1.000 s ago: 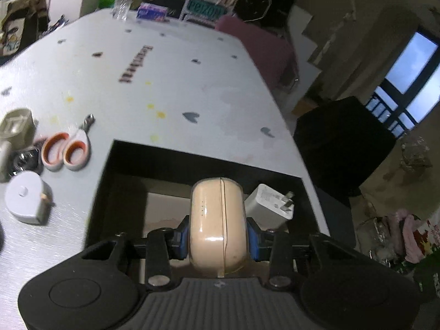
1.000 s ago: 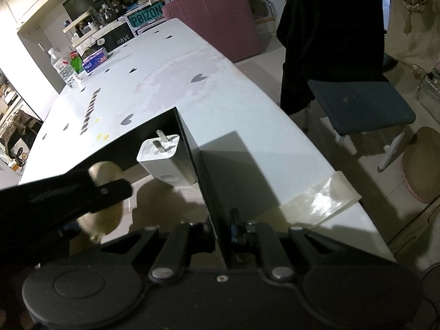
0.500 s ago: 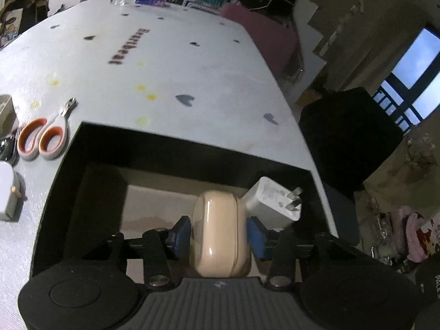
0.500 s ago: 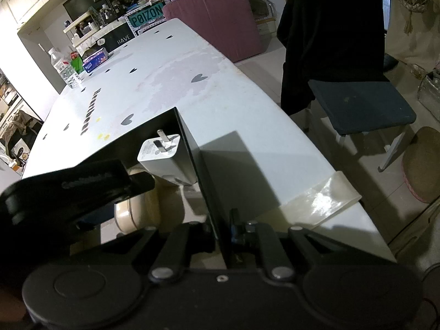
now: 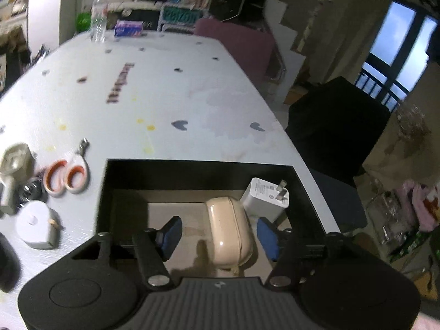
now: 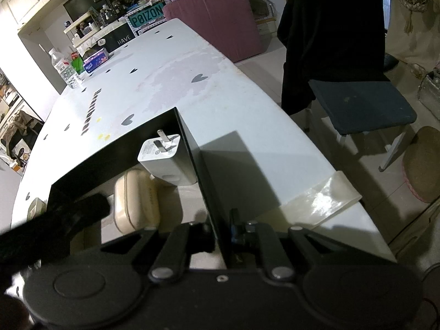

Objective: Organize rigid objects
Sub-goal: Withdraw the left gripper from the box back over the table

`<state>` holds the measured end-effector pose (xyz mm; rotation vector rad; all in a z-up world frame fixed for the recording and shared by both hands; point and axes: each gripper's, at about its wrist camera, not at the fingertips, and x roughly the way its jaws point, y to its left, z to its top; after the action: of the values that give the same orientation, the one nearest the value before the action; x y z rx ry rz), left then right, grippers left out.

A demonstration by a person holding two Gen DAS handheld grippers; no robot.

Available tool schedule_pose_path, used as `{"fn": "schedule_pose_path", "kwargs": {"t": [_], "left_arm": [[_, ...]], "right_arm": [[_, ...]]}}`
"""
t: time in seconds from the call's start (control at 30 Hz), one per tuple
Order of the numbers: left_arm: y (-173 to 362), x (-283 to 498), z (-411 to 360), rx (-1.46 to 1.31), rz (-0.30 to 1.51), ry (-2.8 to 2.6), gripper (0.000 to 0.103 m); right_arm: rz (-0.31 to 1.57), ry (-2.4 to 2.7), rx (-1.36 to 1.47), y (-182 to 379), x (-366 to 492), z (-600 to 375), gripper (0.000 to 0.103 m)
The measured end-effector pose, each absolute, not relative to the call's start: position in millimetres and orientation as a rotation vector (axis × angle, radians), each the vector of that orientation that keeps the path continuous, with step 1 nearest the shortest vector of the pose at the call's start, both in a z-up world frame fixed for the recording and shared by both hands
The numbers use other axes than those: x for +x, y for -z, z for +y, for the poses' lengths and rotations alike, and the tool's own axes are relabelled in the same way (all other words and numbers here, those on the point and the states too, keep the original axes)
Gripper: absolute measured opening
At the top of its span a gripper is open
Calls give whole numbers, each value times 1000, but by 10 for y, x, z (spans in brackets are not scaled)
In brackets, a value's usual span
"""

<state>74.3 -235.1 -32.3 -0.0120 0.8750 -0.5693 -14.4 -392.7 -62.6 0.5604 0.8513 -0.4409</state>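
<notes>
A beige case (image 5: 229,232) (image 6: 136,202) lies on the floor of the black box (image 5: 198,169) (image 6: 192,148), next to a white charger (image 5: 265,195) (image 6: 165,159) in the box's corner. My left gripper (image 5: 218,238) hovers over the case with its jaws opening; the blue pads (image 5: 172,233) stand clear of the case on both sides. My right gripper (image 6: 222,233) is shut on the box's right wall. In the right wrist view the left gripper's black finger (image 6: 79,214) reaches in from the left.
On the white table (image 5: 165,96) left of the box lie orange-handled scissors (image 5: 67,174), a white tape measure (image 5: 37,224), a beige tool (image 5: 13,165) and a dark item. A bottle (image 5: 97,26) and tissue pack (image 5: 128,28) stand far back. A dark chair (image 6: 357,104) is right of the table.
My left gripper lowered the beige case into the box, then its jaws parted and let it go; the case now rests on the box floor. The right gripper stayed put.
</notes>
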Motion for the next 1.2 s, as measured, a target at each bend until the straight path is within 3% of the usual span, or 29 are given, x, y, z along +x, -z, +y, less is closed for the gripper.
{"fn": "schedule_pose_path", "kwargs": {"t": [0.47,1.2], "left_arm": [[18,15,-1624,236,661,683,96],[628,189,-1131,282,752,553,98]], "right_arm": [[852,442,559,626,-144,-3925,10],[927,368,434,566,-43,-3766,9]]}}
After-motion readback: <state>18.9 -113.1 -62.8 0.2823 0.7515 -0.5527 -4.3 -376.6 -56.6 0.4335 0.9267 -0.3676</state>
